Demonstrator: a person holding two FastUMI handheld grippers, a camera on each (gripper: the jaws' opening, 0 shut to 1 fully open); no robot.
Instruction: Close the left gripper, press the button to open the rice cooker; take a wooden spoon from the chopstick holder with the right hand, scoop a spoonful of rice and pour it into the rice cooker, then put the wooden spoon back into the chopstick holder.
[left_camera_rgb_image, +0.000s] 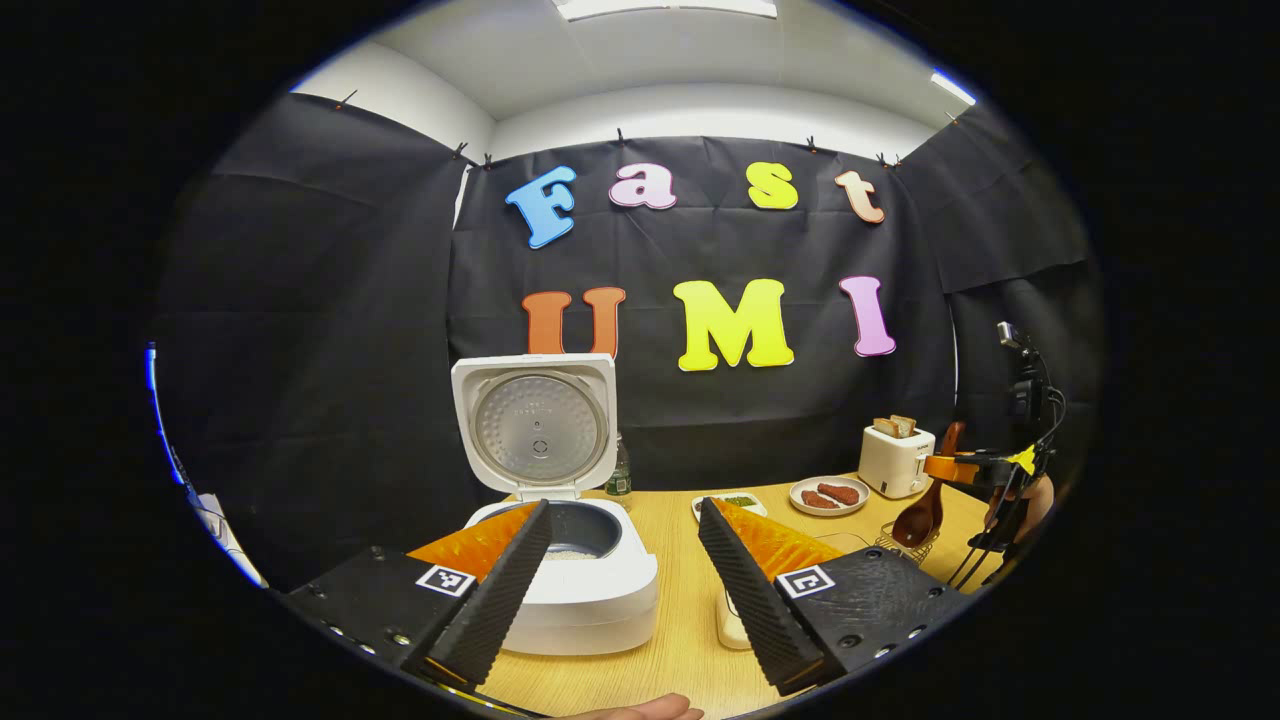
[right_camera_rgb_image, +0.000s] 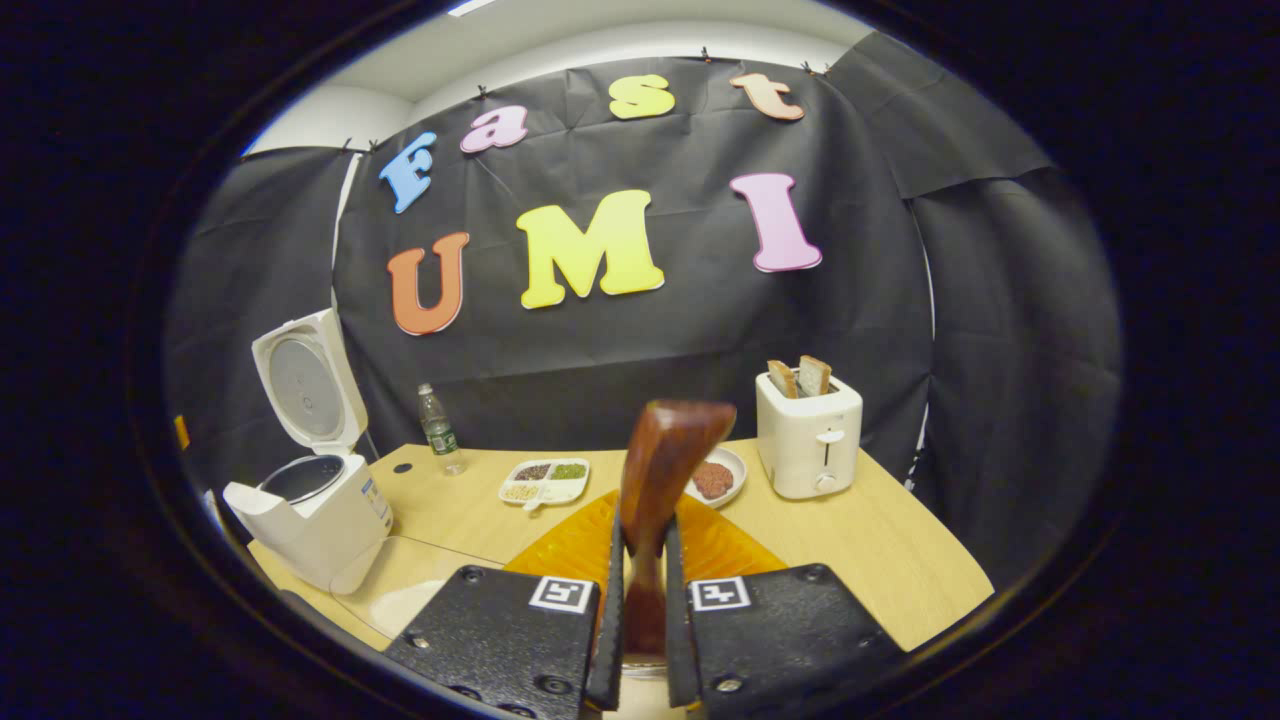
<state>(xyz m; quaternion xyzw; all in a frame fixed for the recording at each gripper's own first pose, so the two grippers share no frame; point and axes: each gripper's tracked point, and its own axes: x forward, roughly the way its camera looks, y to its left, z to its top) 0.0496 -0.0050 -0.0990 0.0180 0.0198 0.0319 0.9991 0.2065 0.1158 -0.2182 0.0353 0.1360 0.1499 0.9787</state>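
The white rice cooker (left_camera_rgb_image: 590, 595) stands with its lid (left_camera_rgb_image: 540, 425) raised, and the inner pot shows a little rice. My left gripper (left_camera_rgb_image: 625, 510) is open, with its fingers on either side of the cooker's right part and nothing between them. At the far right, my right gripper (left_camera_rgb_image: 965, 468) holds the wooden spoon (left_camera_rgb_image: 920, 515) bowl-down at the wire chopstick holder (left_camera_rgb_image: 903, 545). In the right gripper view, my right gripper (right_camera_rgb_image: 643, 530) is shut on the spoon's handle (right_camera_rgb_image: 665, 455), which sticks up. The cooker (right_camera_rgb_image: 310, 505) sits far left.
On the wooden table (right_camera_rgb_image: 880, 545) stand a white toaster (right_camera_rgb_image: 808, 435) with bread, a plate (right_camera_rgb_image: 716, 478) of reddish food, a divided dish (right_camera_rgb_image: 548, 482) and a small bottle (right_camera_rgb_image: 437, 425). A clear container (right_camera_rgb_image: 400, 590) with rice sits beside the cooker. A hand (left_camera_rgb_image: 640, 710) shows at the bottom edge.
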